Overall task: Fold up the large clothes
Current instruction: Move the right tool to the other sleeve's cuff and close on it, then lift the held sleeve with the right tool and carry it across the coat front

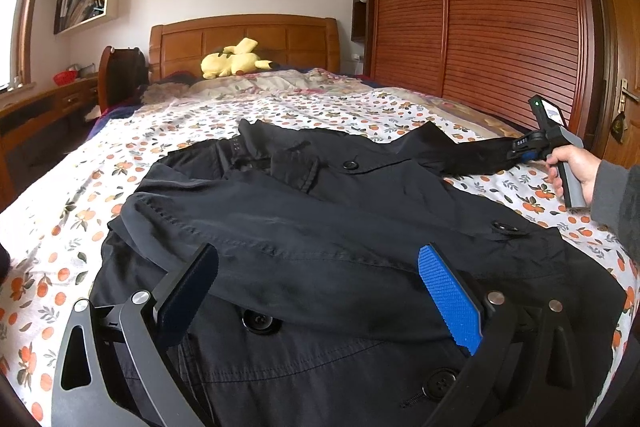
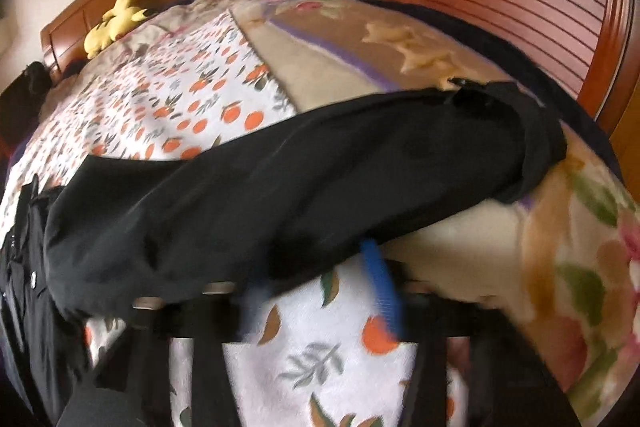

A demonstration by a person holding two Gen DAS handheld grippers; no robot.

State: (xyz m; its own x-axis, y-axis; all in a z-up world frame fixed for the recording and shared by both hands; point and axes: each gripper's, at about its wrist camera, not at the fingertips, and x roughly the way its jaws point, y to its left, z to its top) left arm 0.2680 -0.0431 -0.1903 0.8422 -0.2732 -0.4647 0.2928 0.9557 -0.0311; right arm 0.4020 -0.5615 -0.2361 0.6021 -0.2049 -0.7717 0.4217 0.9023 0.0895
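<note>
Right now my right fingers (image 2: 320, 291) are pinched shut on the sleeve (image 2: 280, 179) edge, ready to fold it inward; my left fingers (image 1: 320, 291) gape wide over the black coat (image 1: 320, 219) spread on the bed (image 1: 80, 187), holding nothing

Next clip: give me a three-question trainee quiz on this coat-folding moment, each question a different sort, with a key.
1. True or false: the black coat lies on the bed's orange-print sheet.
2. Which part of the coat is the right hand-held gripper at? A collar, B sleeve, C hem.
3. Fill in: the yellow plush toy sits by the wooden ____.

Key: 1 true. 2 B, the sleeve. 3 headboard.
</note>
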